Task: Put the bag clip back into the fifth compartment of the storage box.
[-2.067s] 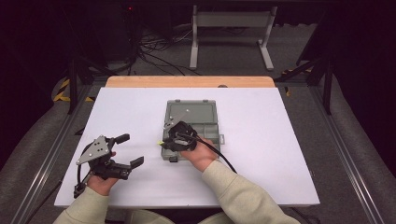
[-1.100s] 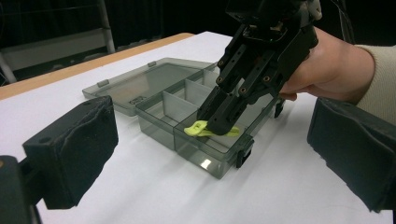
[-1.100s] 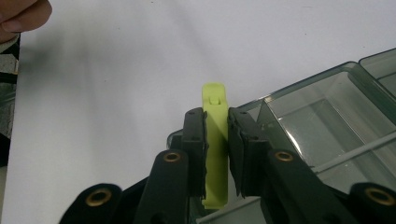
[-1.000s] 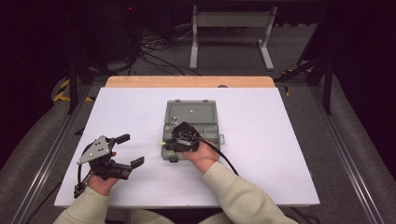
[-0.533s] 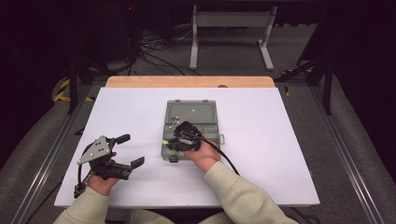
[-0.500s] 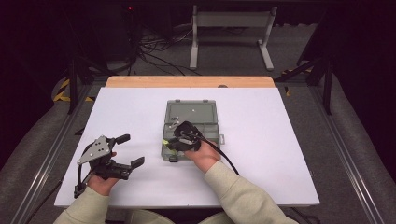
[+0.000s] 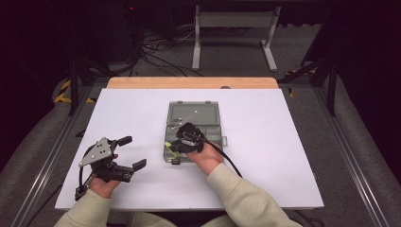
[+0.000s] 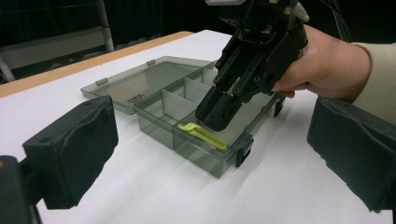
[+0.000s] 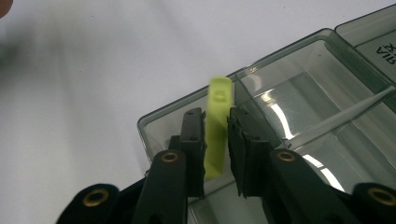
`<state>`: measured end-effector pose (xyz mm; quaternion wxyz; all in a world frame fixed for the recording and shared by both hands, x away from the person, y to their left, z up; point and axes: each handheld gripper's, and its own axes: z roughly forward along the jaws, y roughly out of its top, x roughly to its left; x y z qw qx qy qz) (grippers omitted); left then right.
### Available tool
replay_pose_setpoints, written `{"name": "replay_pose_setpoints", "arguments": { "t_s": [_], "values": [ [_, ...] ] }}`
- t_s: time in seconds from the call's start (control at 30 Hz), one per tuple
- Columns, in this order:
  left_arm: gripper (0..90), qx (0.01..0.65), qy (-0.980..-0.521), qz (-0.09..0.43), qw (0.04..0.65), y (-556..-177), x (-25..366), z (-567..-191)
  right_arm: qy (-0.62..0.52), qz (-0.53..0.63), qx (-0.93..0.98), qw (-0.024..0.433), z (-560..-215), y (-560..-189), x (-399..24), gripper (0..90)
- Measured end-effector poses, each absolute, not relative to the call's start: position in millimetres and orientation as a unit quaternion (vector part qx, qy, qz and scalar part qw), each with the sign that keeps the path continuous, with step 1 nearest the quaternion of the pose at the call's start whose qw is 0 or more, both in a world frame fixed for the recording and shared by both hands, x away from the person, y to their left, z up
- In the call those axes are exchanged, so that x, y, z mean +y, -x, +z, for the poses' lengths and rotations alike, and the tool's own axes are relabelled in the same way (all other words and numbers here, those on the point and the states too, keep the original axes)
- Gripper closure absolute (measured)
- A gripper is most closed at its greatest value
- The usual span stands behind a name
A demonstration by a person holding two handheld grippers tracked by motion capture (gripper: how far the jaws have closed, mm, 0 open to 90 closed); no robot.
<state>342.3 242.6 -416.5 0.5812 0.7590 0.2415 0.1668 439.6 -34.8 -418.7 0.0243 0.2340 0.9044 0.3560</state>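
Placing the yellow-green strip into the near corner cell of the smoky compartment box: right gripper straddles it, jaws just eased apart, grip loosening. Let go low, lift straight; cell walls crowd the jaws. Left gripper gapes empty, well left of the box.

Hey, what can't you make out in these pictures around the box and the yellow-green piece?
- Whether the right tool presses on the yellow-green piece: right gripper view is blurred there, and the jaws have just been opening.
- Lower end of the piece: right gripper view, hidden behind the jaws.
- Small items in the box: high view, too small to identify.
- Label on the lid: right gripper view, cut off by the edge.
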Motion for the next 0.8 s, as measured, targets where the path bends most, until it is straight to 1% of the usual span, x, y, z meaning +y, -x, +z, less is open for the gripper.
{"name": "replay_pose_setpoints", "arguments": {
  "t_s": [0.17,0.3,0.37,0.4,0.43,0.63,0.8],
  "values": [
    [2.6,0.242,-0.759,0.167,0.581,-342,243,-417,-0.232,0.359,0.904,0.031,-416,-439,-36,74.8],
    [2.6,0.244,-0.76,0.165,0.58,-342,242,-417,-0.225,0.363,0.903,0.037,-411,-437,-38,80.9],
    [2.7,0.245,-0.76,0.165,0.579,-342,242,-417,-0.222,0.367,0.902,0.042,-407,-434,-39,85.4],
    [2.9,0.243,-0.761,0.164,0.579,-343,243,-416,-0.216,0.371,0.902,0.047,-402,-433,-42,89.3],
    [2.9,0.243,-0.761,0.164,0.579,-343,243,-416,-0.214,0.375,0.901,0.05,-399,-432,-43,90.0],
    [4.3,0.248,-0.759,0.166,0.579,-342,244,-416,-0.211,0.391,0.894,0.06,-384,-428,-54,90.0],
    [5.3,0.248,-0.759,0.168,0.578,-343,243,-416,-0.21,0.404,0.888,0.07,-366,-426,-72,90.0]
  ]
}}
